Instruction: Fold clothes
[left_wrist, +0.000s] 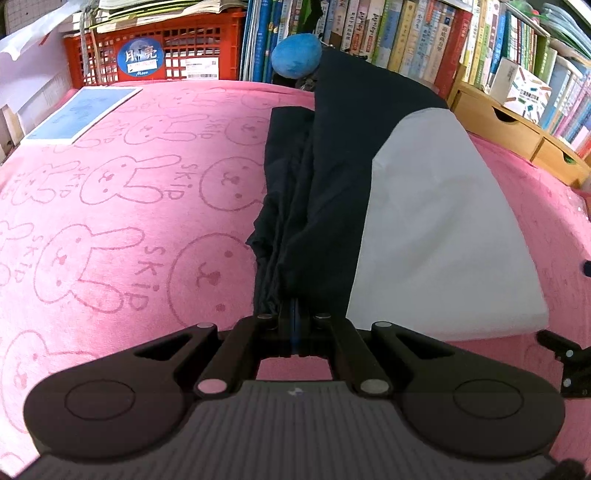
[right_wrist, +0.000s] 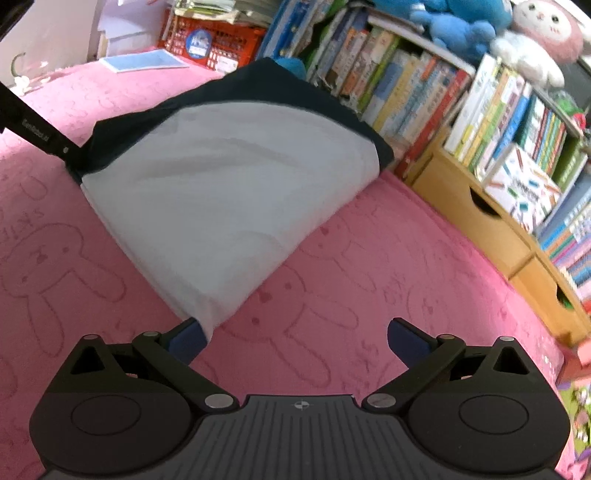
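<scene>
A navy and white garment (left_wrist: 406, 206) lies folded on the pink bunny-print blanket (left_wrist: 129, 221). My left gripper (left_wrist: 294, 314) is shut on the bunched navy edge at the garment's near end. In the right wrist view the same garment (right_wrist: 229, 206) shows its white panel toward me, with navy cloth behind. My right gripper (right_wrist: 295, 338) is open just in front of the white corner; its left fingertip (right_wrist: 186, 338) touches that corner and nothing sits between the fingers. The left gripper's arm (right_wrist: 40, 138) reaches the garment's far left edge.
A red crate (left_wrist: 147, 55) and a blue sheet of paper (left_wrist: 85, 110) sit at the back left. A bookshelf with wooden drawers (right_wrist: 498, 221) runs along the right side. A blue plush (left_wrist: 297, 55) rests behind the garment. Bare blanket spreads left of the garment.
</scene>
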